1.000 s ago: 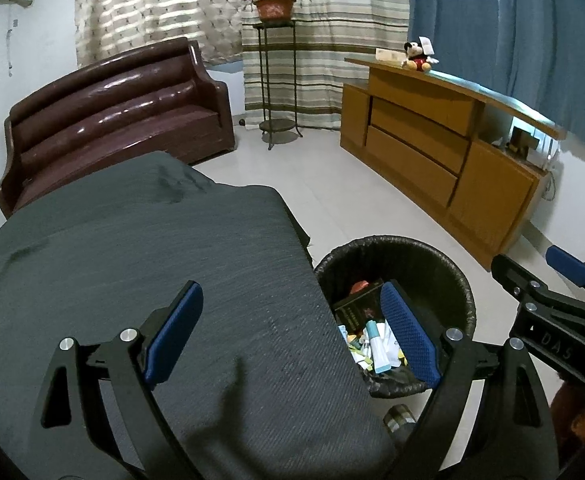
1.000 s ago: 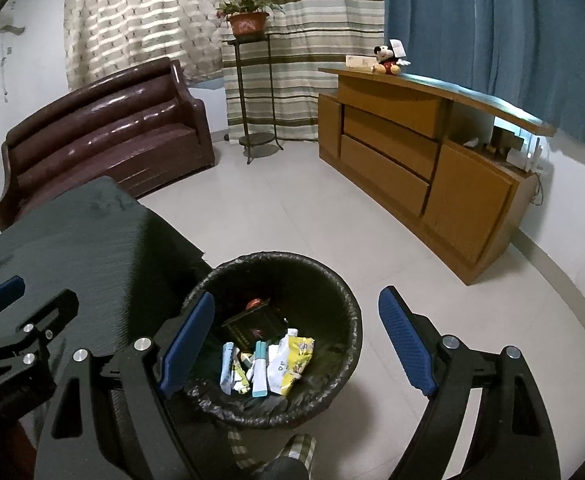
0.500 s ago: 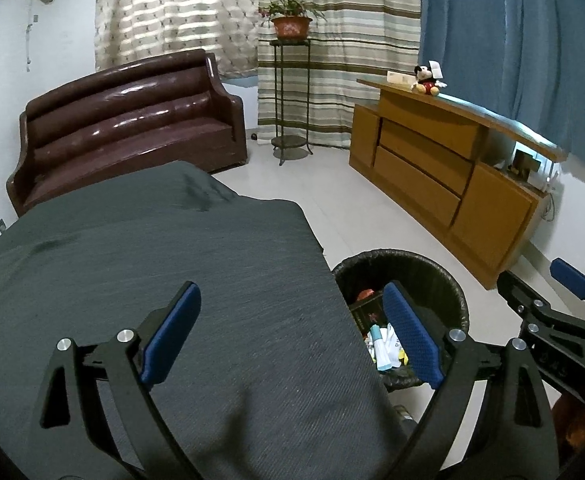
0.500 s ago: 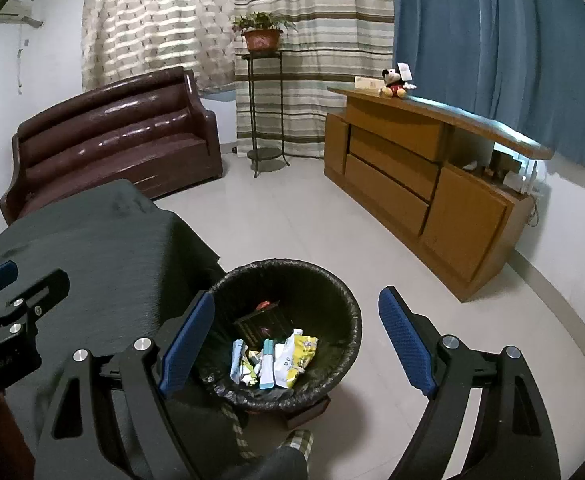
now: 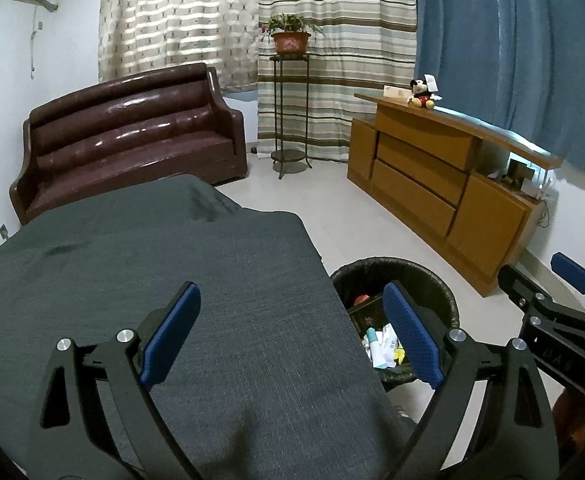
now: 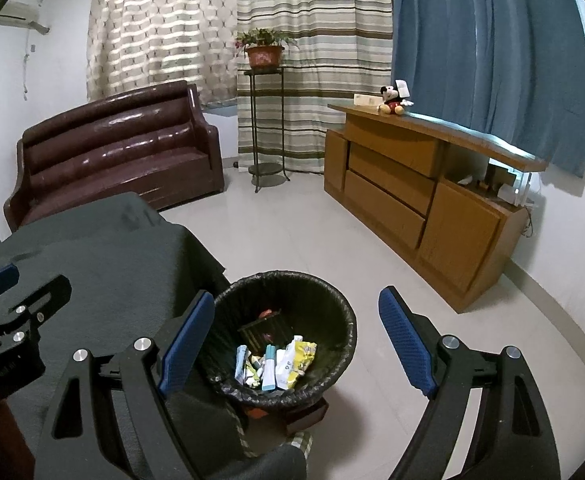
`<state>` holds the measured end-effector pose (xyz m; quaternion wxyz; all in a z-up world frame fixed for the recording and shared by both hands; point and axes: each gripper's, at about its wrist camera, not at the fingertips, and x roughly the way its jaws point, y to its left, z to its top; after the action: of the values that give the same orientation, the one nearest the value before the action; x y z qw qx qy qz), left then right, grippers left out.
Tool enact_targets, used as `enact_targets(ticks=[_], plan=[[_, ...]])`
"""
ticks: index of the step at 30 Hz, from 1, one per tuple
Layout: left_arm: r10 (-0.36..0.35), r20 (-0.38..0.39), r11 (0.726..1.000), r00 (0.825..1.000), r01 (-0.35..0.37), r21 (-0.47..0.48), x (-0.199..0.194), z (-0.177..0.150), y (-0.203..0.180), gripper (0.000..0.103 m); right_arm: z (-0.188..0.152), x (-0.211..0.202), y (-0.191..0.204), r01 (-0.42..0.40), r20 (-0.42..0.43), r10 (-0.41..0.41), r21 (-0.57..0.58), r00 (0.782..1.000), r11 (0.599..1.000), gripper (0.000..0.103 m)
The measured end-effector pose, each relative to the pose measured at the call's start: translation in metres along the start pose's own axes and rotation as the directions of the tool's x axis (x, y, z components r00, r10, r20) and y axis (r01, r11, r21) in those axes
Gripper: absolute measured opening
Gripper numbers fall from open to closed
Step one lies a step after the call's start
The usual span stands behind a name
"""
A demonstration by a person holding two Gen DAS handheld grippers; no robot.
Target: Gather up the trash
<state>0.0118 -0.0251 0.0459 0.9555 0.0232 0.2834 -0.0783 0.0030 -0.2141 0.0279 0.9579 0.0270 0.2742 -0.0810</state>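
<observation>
A round bin with a black liner [image 6: 344,312] stands on the floor beside a table under a dark grey cloth [image 5: 152,280]. Inside lie several pieces of trash: white, yellow and blue wrappers [image 6: 280,364] and a dark box [image 6: 262,330]. The bin also shows in the left wrist view [image 5: 440,280]. My left gripper [image 5: 288,336] is open and empty above the cloth near its right edge. My right gripper [image 6: 296,344] is open and empty above the bin. No trash shows on the cloth.
A brown leather sofa [image 5: 132,140] stands at the back left. A metal stand with a potted plant [image 5: 290,40] is by the curtains. A wooden sideboard [image 5: 432,168] with a Mickey Mouse toy [image 5: 422,90] runs along the right wall. The floor is pale tile.
Both grippers have risen and drawn back, so the bin and table look smaller and lower. Both stayed open and empty.
</observation>
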Motion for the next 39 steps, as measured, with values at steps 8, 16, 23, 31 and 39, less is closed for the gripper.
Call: enact_targets(ticks=[8,16,23,31,39], plan=[[0.002,0.015,1.0,1.0,-0.002,-0.001,-0.0047,0.0012,0.0003,0.09,-0.0005,-0.0055,0.0023,-0.006,0.016,0.006,-0.001,1.0,1.0,0.082],[0.003,0.015,1.0,1.0,-0.003,-0.002,-0.0045,0.0006,-0.0025,0.09,0.0005,-0.0066,0.0031,-0.005,0.022,0.005,0.001,1.0,1.0,0.082],[0.002,0.015,1.0,1.0,-0.002,-0.002,-0.0046,0.0008,-0.0027,0.09,0.0006,-0.0066,0.0036,-0.005,0.021,0.005,0.002,1.0,1.0,0.082],[0.002,0.015,1.0,1.0,-0.002,-0.002,-0.0046,0.0008,-0.0026,0.09,0.0009,-0.0068,0.0036,-0.005,0.021,0.005,0.002,1.0,1.0,0.082],[0.003,0.014,1.0,1.0,-0.003,-0.001,-0.0044,0.0008,-0.0036,0.09,0.0012,-0.0067,0.0036,-0.006,0.021,0.006,0.002,1.0,1.0,0.082]])
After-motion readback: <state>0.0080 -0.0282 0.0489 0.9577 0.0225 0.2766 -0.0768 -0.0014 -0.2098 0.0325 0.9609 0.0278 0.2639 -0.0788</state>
